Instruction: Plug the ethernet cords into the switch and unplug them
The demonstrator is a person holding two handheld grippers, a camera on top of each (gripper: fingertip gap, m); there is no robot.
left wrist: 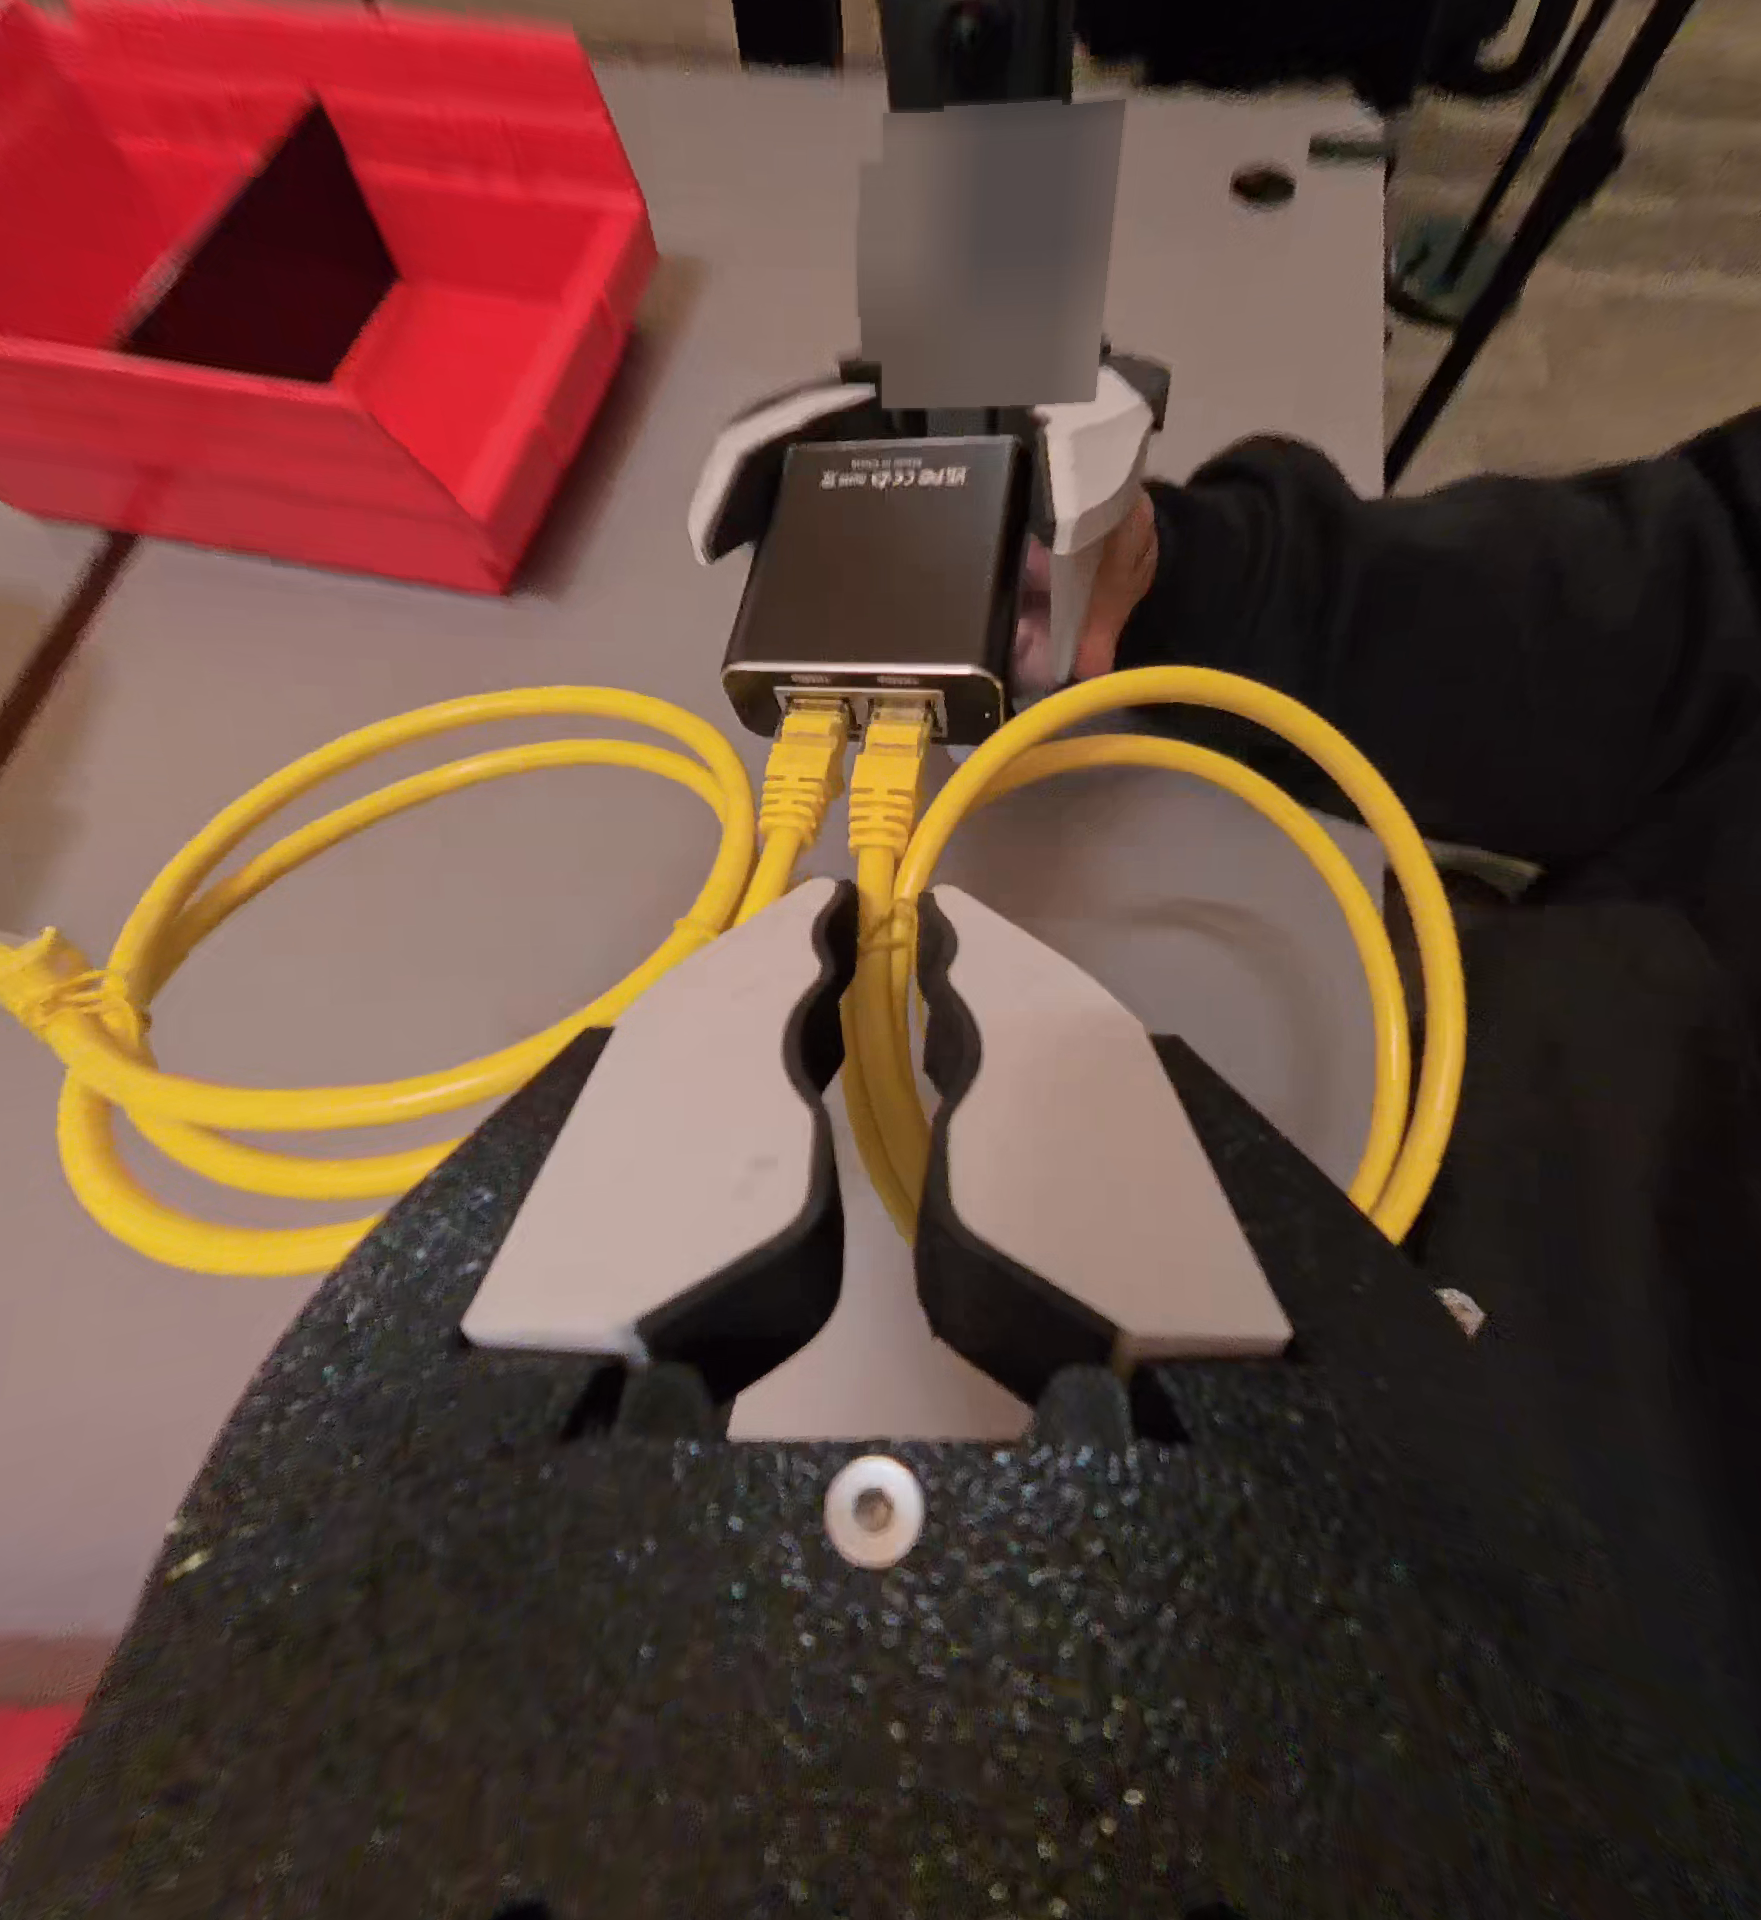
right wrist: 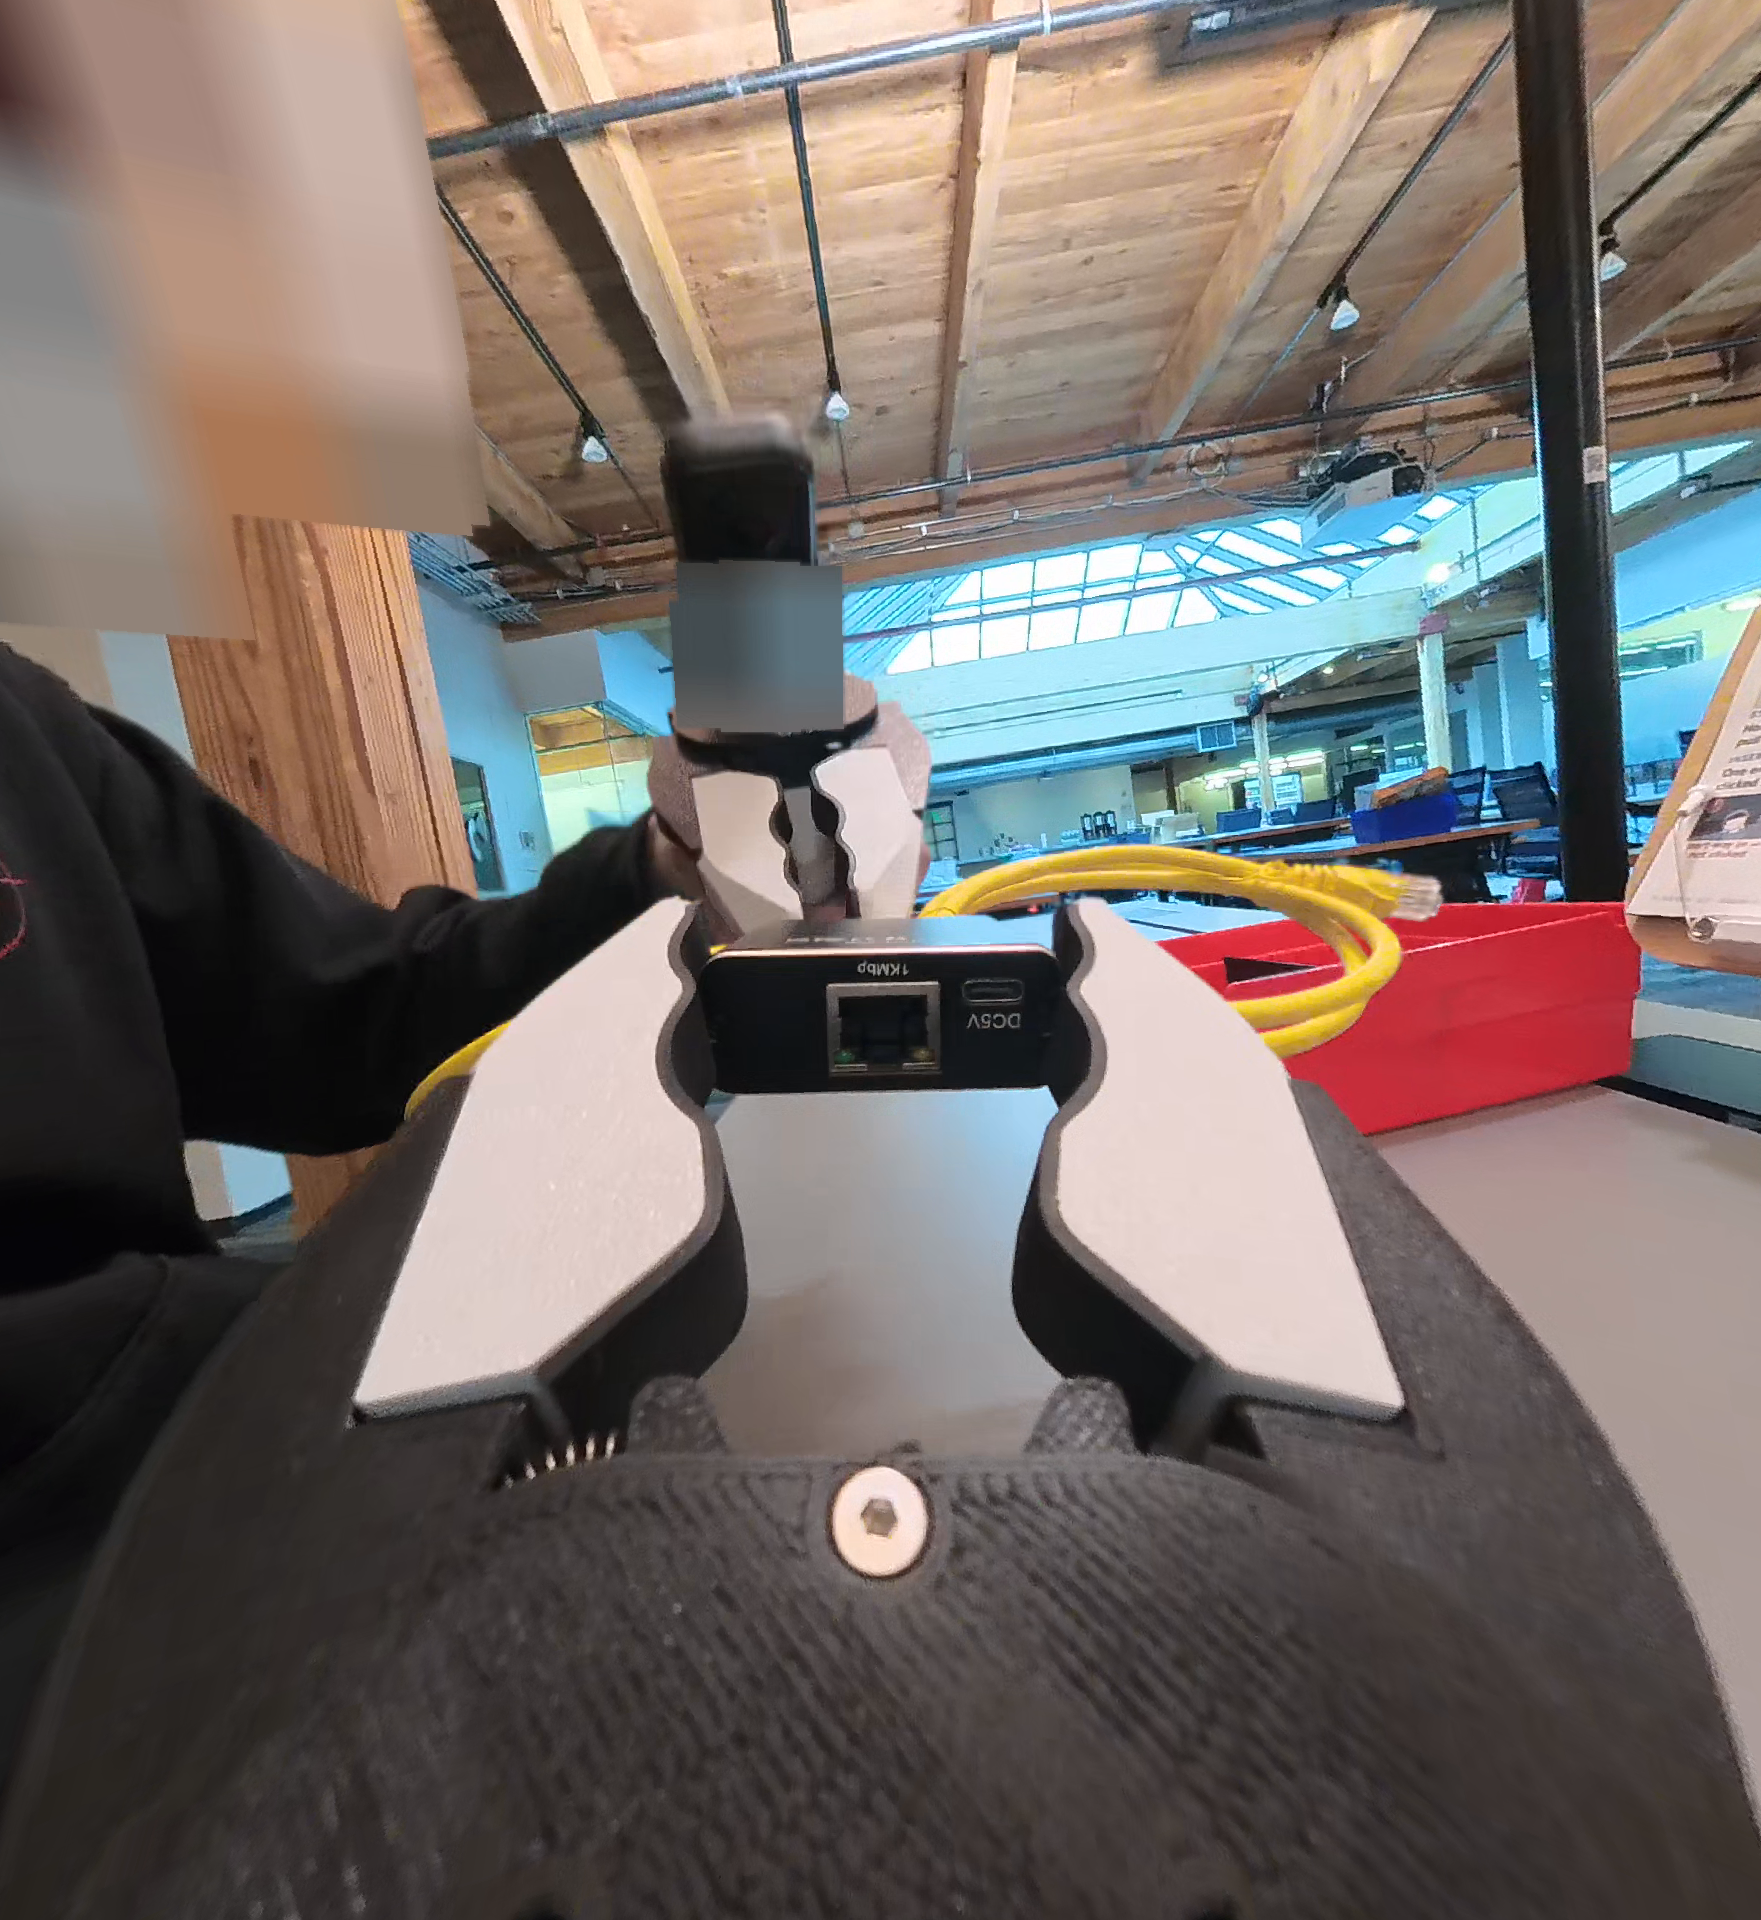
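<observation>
A small black switch [left wrist: 881, 561] is held by its sides in my right gripper [left wrist: 917, 488], just above the grey table [left wrist: 388, 935]. Two yellow ethernet cords are plugged side by side into its near face: the left plug [left wrist: 803, 748] and the right plug [left wrist: 891, 758]. My left gripper [left wrist: 886, 899] is closed around the right cord [left wrist: 1375, 883] a little behind its plug. The left cord [left wrist: 336, 1101] lies coiled on the table with its free plug [left wrist: 14, 966] at the left. In the right wrist view, my right gripper [right wrist: 881, 920] clamps the switch [right wrist: 881, 1013], and the left gripper [right wrist: 803, 883] is behind it.
A red divided bin [left wrist: 440, 436] stands at the back left of the table; it also shows in the right wrist view [right wrist: 1478, 1039]. A person's black sleeve [left wrist: 1478, 623] reaches in from the right. A printed sheet on a stand [right wrist: 1749, 790] and a black pole [right wrist: 1562, 520] are at the right. Spacing between my two grippers at the tips: around 7 cm.
</observation>
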